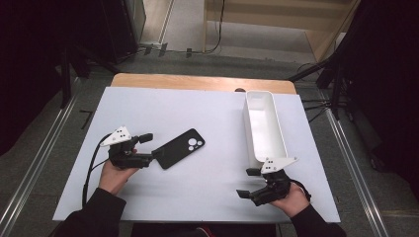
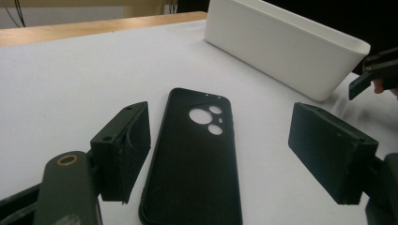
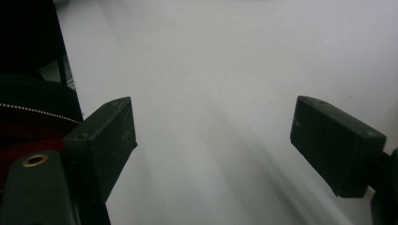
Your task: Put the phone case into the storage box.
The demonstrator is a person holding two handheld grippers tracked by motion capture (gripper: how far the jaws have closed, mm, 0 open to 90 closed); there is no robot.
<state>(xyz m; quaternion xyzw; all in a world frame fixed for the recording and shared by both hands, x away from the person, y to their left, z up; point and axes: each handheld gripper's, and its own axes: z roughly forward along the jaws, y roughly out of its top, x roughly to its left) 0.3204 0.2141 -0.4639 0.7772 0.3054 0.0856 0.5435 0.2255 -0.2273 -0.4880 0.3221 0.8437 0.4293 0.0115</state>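
White sheeting covers the table (image 1: pixel 207 182), where a black phone case (image 1: pixel 179 147) lies flat, back up, left of a long white tub (image 1: pixel 264 126). Left tongs (image 1: pixel 146 147) are spread open around the case's near end, not yet pinching it; right tongs (image 1: pixel 249 182) are open too, empty, near the tub's front end. Being thin and flat, the case might slide or slip out if pinched only at its edge.
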